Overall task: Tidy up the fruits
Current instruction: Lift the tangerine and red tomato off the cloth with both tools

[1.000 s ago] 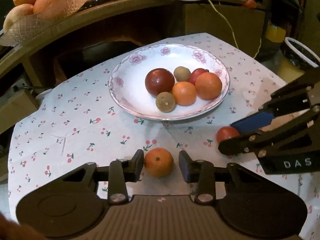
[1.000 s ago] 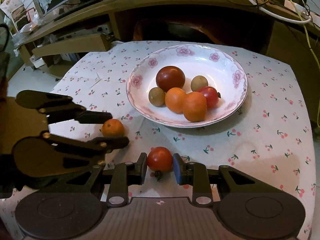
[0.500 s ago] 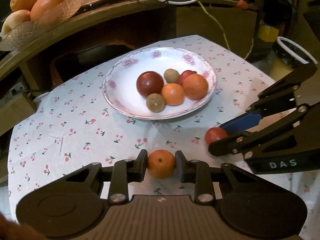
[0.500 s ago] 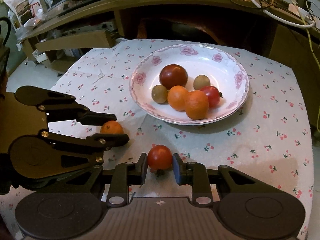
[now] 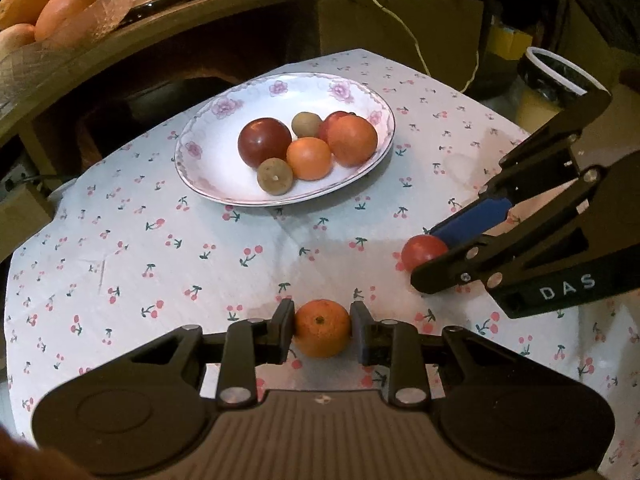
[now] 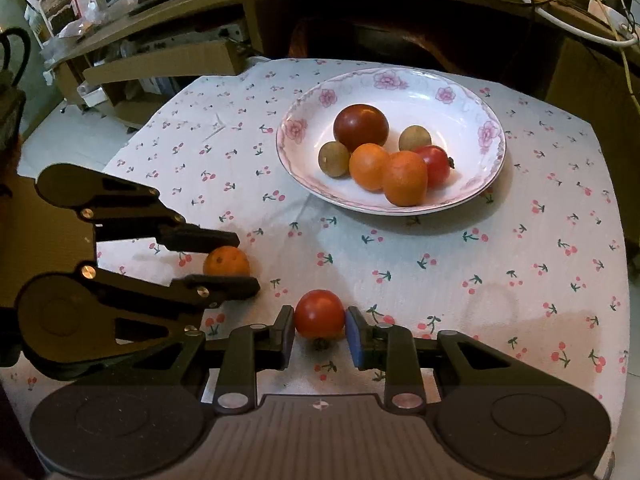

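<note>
My left gripper [image 5: 322,330] is shut on a small orange [image 5: 322,328] and holds it just above the cherry-print tablecloth [image 5: 160,240]. My right gripper [image 6: 320,330] is shut on a red tomato [image 6: 320,314], low over the cloth. Each gripper shows in the other view: the right gripper [image 5: 430,258] with the tomato [image 5: 422,250], the left gripper [image 6: 244,260] with the orange [image 6: 226,262]. The flowered white plate [image 5: 208,160] [image 6: 472,108] ahead holds several fruits: a dark red tomato [image 5: 264,142], oranges, small brown fruits, a red tomato.
A wooden shelf [image 5: 160,20] runs behind the table, with cables and a glass bowl of large oranges [image 5: 48,4] on top. A white-rimmed bin [image 5: 552,76] stands at the right. Cardboard boxes [image 6: 160,64] lie past the table's left edge.
Both grippers have closed on their fruits and drawn back and up a little, so the plate looks farther away. The orange is now pinched between the left fingers.
</note>
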Available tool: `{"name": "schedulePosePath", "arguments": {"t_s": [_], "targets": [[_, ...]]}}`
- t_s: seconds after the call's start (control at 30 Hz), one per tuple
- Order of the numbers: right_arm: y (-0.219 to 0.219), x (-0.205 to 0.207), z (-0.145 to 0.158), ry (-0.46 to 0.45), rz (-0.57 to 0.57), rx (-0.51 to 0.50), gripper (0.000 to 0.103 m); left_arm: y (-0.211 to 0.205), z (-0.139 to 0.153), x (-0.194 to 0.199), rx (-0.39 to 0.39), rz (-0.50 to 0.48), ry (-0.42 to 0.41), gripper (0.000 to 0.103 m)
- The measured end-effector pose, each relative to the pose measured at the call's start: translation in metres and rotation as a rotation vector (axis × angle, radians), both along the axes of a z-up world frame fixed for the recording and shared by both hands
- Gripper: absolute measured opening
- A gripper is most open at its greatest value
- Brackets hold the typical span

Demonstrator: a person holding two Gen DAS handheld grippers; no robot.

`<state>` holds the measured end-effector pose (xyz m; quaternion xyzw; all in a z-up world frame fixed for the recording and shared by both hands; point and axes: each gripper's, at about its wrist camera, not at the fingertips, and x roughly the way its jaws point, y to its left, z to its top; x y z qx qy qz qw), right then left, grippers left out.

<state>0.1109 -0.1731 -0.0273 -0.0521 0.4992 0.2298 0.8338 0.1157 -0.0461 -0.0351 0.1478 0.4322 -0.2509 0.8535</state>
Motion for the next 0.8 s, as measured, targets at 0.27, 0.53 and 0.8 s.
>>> {"name": "schedulePosePath", "arguments": {"t_s": [0.27,0.53,0.8], "targets": [[0.0016,-0.0021,-0.0015,-0.012,0.0,-0.019,0.037,0.0002,0.0002,-0.0047,0.022,-0.025,-0.016,0.039],[0.0034,-0.0019,-0.0034,-0.012,0.003,-0.024,0.038,0.0036,0.0001,-0.0048,0.029,-0.021,-0.024,0.047],[0.007,-0.0027,-0.004,-0.012,0.019,-0.03,0.036,0.0009,0.0011,-0.0069,0.036,-0.027,-0.022,0.04]]}}
